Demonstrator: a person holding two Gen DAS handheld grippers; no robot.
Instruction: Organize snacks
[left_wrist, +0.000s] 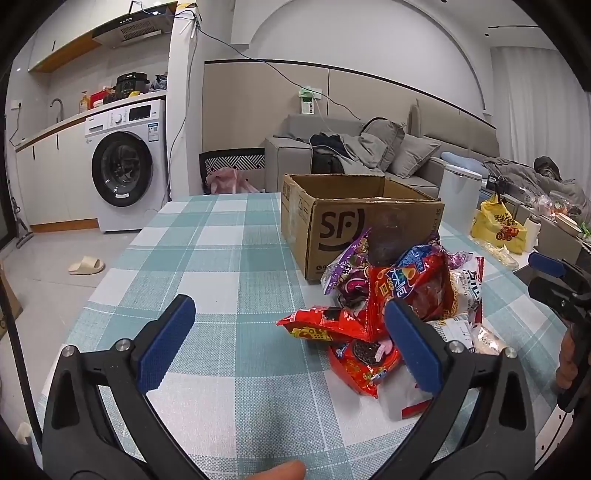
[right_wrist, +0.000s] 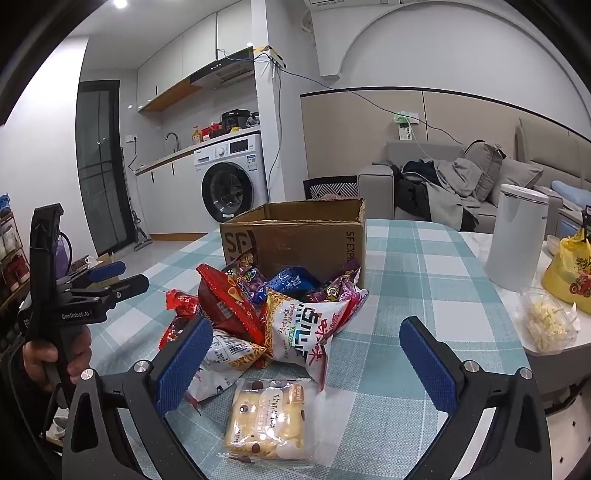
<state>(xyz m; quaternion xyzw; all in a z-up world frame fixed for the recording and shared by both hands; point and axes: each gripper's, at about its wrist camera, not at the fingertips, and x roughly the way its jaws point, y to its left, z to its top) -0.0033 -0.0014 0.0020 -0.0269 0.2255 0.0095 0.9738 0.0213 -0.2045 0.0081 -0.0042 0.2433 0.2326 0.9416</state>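
- The snack packets are piled on the checked surface, directly in front of the cardboard box, with the rear ones touching its front wall.
- One clear biscuit packet is laid flat, apart from the pile, on the side away from the box and nearest to the right gripper.
- The packets are judged to be light, soft and crinkly; the film is probably slippery, and the contents (biscuits, noodles, crisps) can be crushed easily.
- A hold is best taken on a sealed edge or a corner, and not across the filled middle.
- The large white noodle bag lies over other packets, so these could be dragged when it is lifted.
- The left gripper is seen with its jaws wide apart; nothing is between them, and the red packets lie just beyond its right finger.
- The jaws of the right gripper are also spread wide and nothing is held; the biscuit packet lies between and below them.
- The box is open at the top and appears free to receive packets.
- To the right of the box, a white canister, a yellow bag and a clear bag of shredded food are standing; these are well apart from the pile and are not in the way.
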